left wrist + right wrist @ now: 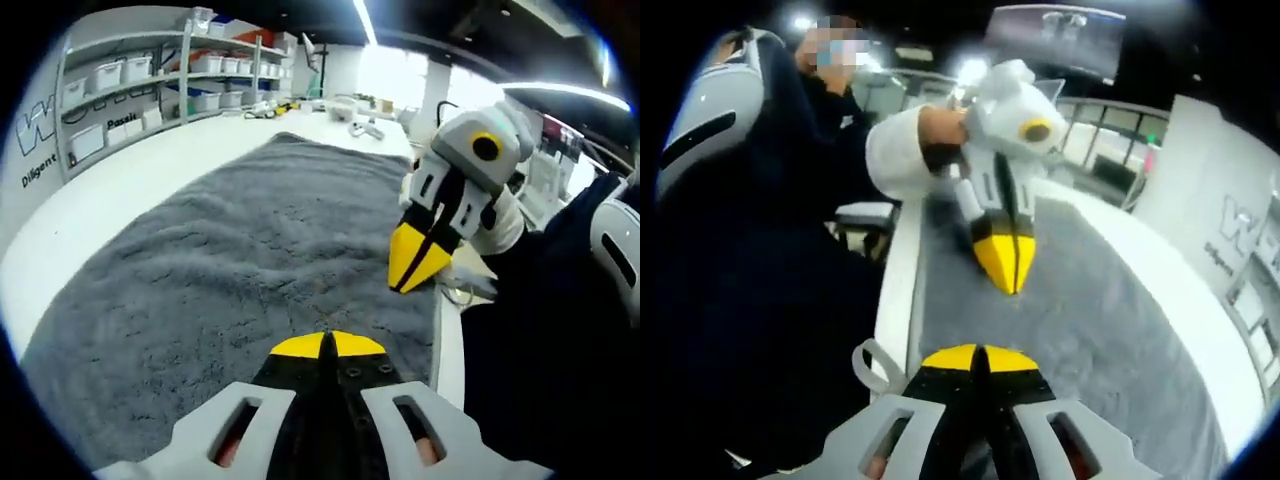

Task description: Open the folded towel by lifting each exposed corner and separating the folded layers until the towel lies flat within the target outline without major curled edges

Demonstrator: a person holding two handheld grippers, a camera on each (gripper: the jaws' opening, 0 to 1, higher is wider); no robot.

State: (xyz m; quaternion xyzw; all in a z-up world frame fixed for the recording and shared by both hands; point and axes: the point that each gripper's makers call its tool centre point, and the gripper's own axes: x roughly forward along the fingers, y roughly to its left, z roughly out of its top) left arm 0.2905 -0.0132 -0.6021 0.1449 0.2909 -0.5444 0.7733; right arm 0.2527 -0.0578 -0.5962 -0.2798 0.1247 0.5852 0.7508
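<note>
A grey towel [230,260] lies spread out over a white table [110,200]; I see it again as the grey towel [1090,320] in the right gripper view. My left gripper [327,345] is low over the towel's near part, its yellow jaws shut with nothing between them. My right gripper [415,262] comes in from the right, jaws shut, tips down near the towel's right edge. In the right gripper view, my right gripper [980,357] is shut at the towel's edge, and the left gripper [1008,262] points down at the towel ahead of it, held in a hand.
Shelves with white bins [130,80] stand at the back left. Small items [360,125] lie at the table's far end. A person in dark clothes [750,250] is at the table's edge [895,290]. A thin white loop [868,368] lies by that edge.
</note>
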